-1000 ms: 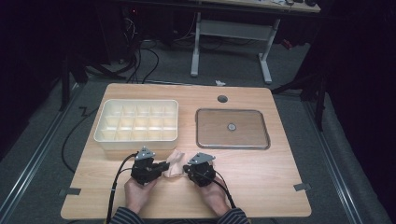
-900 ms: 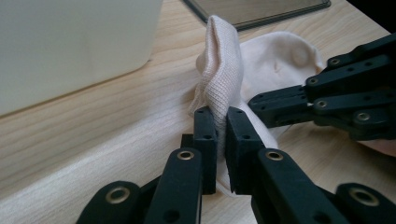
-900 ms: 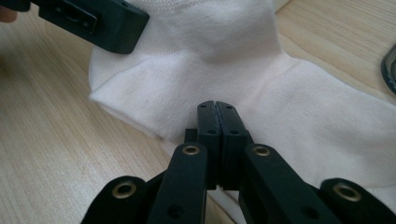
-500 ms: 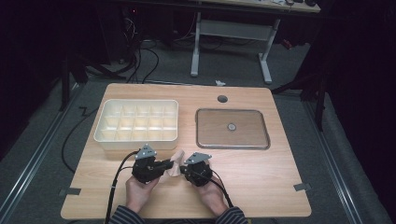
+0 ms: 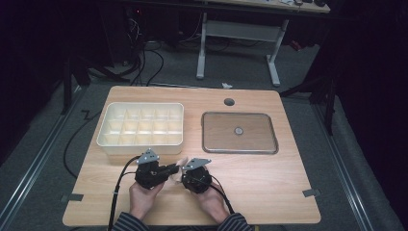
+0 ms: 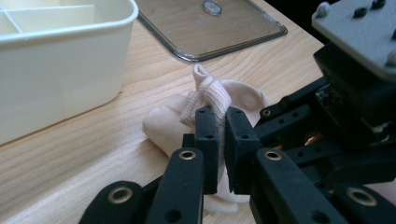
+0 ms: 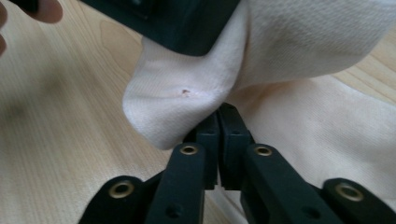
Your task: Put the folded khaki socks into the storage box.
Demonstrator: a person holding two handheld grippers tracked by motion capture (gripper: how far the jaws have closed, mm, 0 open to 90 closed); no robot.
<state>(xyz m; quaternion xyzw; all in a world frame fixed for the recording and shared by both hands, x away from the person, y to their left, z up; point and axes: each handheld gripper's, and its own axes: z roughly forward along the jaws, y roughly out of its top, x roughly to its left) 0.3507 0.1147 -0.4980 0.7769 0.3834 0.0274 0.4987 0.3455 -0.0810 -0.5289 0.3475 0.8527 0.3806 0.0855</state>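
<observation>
Two handheld grippers work a pale cream sock (image 6: 243, 100) at the near edge of the wooden tabletop (image 5: 269, 178), just in front of a white compartment box (image 5: 142, 127) and to the left of a clear flat tray (image 5: 239, 132).

The left gripper (image 6: 219, 140) has its jaws closed on the sock's ribbed cuff (image 6: 208, 95), which stands up in a fold between them. The right gripper (image 7: 218, 135) has its jaws pinched shut on another fold of the same fabric, close against the left tool; in the high view the two grippers (image 5: 168, 171) (image 5: 192, 175) sit nearly touching, with the sock bunched between them.

The work in hand looks like folding or rolling the sock, possibly for one of the box's cells, though the pictures do not settle which.

Done well, the step calls for both holds to stay firm on the cloth alone, so that neither jaw nips the other tool. Any pull apart should be gentle and even, since knit stretches and can slip out of a shallow bite. The left hold on the cuff seems the more secure anchor; the right, set near a rounded bulge of fabric, appears thinner and more likely to let go. Keeping the bundle low over the tabletop would limit the harm if it drops.
</observation>
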